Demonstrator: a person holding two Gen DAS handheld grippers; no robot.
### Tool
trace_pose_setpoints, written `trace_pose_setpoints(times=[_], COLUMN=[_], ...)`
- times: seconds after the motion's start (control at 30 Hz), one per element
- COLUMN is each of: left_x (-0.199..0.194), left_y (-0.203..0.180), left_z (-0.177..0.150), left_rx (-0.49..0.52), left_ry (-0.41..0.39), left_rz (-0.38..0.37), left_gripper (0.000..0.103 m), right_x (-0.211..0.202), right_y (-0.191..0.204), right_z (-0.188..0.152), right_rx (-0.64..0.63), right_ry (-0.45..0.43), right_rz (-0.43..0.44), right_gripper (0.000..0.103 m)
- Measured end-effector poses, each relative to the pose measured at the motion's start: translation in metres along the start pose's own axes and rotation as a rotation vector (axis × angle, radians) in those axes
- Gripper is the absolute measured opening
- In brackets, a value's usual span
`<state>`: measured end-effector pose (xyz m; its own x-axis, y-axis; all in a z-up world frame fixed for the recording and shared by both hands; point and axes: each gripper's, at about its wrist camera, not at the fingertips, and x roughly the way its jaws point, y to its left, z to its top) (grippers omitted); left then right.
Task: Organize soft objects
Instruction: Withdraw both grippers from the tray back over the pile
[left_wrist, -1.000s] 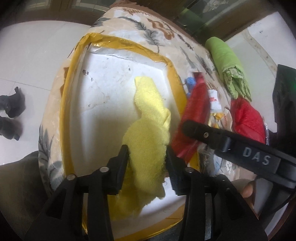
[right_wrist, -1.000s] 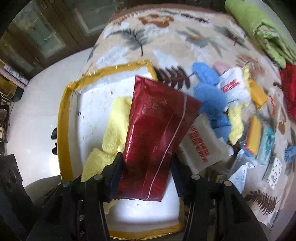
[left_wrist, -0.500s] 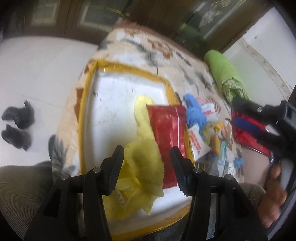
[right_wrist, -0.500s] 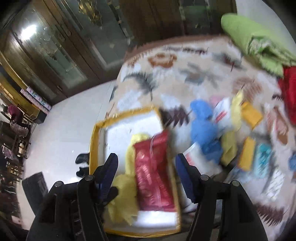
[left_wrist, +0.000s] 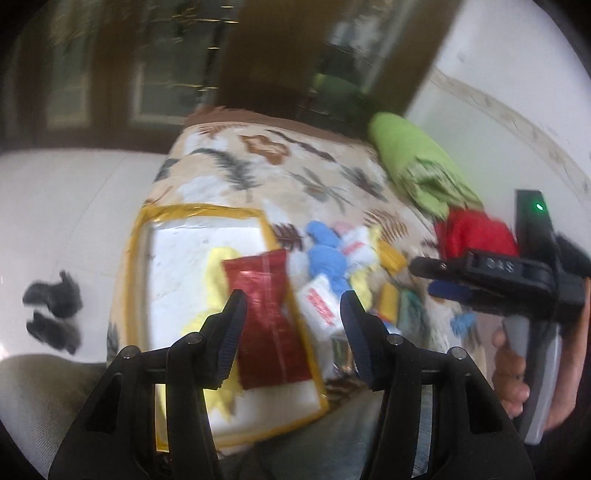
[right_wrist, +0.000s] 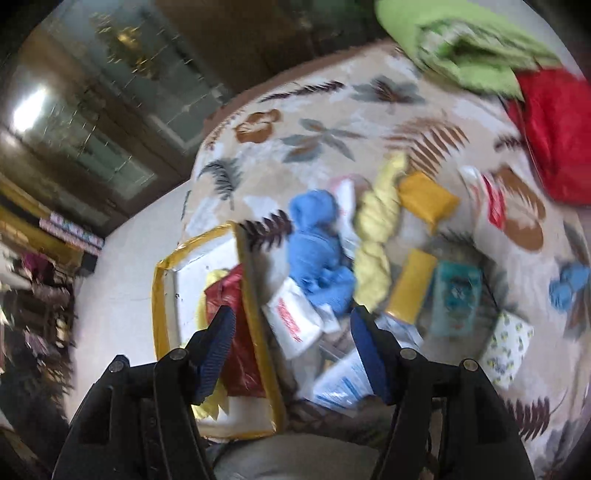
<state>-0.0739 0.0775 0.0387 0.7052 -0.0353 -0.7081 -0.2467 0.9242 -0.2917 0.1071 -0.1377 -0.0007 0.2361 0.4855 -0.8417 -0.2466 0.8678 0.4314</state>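
Both my grippers, left (left_wrist: 291, 314) and right (right_wrist: 290, 332), are spread wide and carry nothing. The red packet (left_wrist: 271, 321) and yellow cloth (left_wrist: 216, 273) lie in the yellow-edged tray (left_wrist: 146, 266) just ahead. I judge I'm between picks; next I reach right for the blue cloth (right_wrist: 319, 247).

You're looking at a glossy red foil pouch (left_wrist: 271, 325) lying beside a fluffy yellow terry cloth (left_wrist: 216, 273); the blue cloth (right_wrist: 317, 251) is looking matt.
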Motion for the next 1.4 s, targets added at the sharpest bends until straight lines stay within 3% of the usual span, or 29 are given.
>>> trace_pose_setpoints(times=[0.3,0.53,0.87,1.2,1.4], left_x=[-0.008,-0.013,-0.001,0.016,0.033], left_y=[-0.045,-0.046,-0.049,-0.077,-0.095], left_z=[-0.003,0.0,0.003,0.008,0.009], left_rx=[0.178,0.164,0.131,0.17,0.177], left_ry=[0.053,0.056,0.07,0.095,0.12], left_rz=[-0.068,-0.081,-0.085,-0.074,-0.079], left_gripper=[0.053,0.053,0.053,0.053,0.053], right_x=[-0.015,-0.008,0.003,0.006,-0.002], right_y=[-0.075,-0.107,-0.105,-0.095,-0.102], right_z=[-0.005,-0.019,-0.017,-0.015,-0.016], right_rx=[0.147,0.258,0.209,0.089,0.067], right_ry=[0.005,0.034,0.054,0.043,0.01], right_rz=[-0.071,-0.017,-0.016,-0.013,0.057], right_gripper=[0.065,0.065,0.065,0.065,0.065])
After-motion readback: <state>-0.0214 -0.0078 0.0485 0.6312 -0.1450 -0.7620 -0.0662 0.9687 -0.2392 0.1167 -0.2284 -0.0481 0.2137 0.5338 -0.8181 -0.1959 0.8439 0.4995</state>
